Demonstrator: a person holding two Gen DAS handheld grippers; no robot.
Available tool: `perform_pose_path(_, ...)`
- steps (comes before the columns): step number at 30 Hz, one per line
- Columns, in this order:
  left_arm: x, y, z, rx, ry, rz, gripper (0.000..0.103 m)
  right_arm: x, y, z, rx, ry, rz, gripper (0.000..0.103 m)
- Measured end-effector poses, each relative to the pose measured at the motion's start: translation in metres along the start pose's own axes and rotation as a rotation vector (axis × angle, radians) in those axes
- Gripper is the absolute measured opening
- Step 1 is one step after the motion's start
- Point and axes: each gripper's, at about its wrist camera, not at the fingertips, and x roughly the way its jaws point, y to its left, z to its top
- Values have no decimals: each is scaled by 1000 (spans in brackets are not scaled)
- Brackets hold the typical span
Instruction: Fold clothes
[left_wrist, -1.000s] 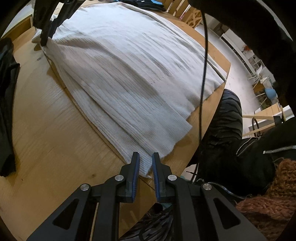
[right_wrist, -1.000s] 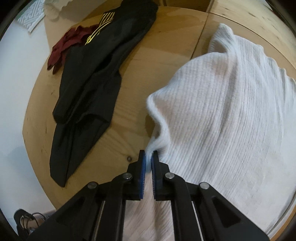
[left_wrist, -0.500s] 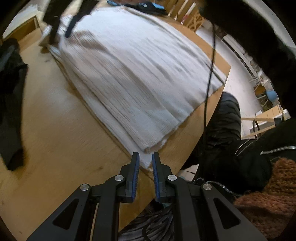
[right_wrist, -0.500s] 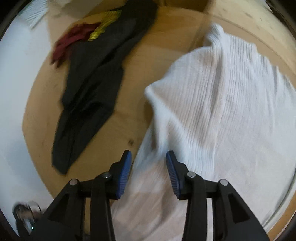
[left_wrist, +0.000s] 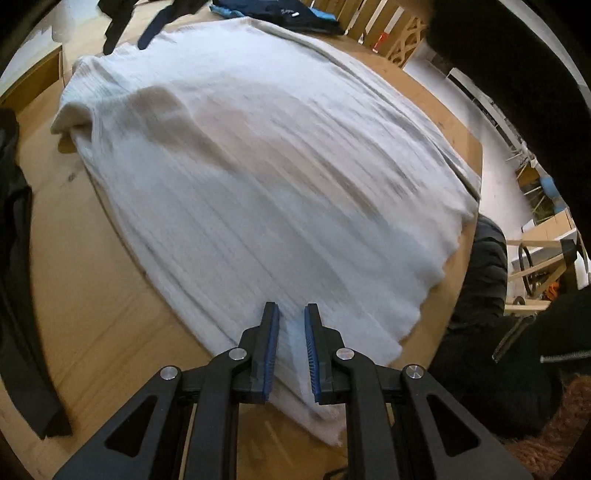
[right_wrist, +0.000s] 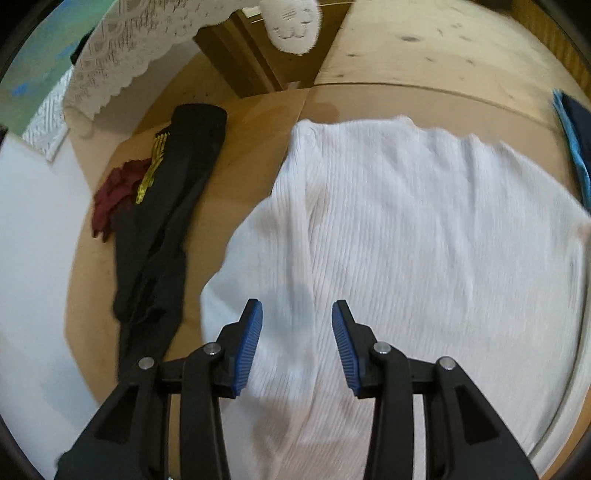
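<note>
— How does the garment look from where you stand?

— Your white ribbed knit (left_wrist: 266, 192) lies spread on the wooden table (left_wrist: 92, 295), folded so a doubled edge shows just below your left gripper (left_wrist: 290, 314). Its ribs run away from the fingertips, and the far corner bunches into a small hump.

— And your fingers?

— Your left gripper's fingers stand slightly apart, a narrow gap between the blue pads, with knit beneath them. Your right gripper (right_wrist: 297, 310) is spread wide above the cloth, gripping nothing. A black garment (right_wrist: 166, 229) lies left of those fingers, beside the knit.
</note>
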Motion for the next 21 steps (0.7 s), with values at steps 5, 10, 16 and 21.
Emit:
perform_pose_path(5, -2, -6, -6, 31, 10, 14, 15, 45, 25, -7, -82, 36, -81, 39)
perform_pose_path(10, -5, -3, -9, 46, -2, -10, 21, 46, 17, 4, -81, 8, -108, 7)
perform_pose_path(16, -7, -3, -14, 40, -23, -23, 24, 48, 8, 12, -92, 2, -173, 10)
perform_pose_path(21, -8, -7, -12, 59, -20, -9, 26, 31, 16, -6, -149, -13, -225, 23)
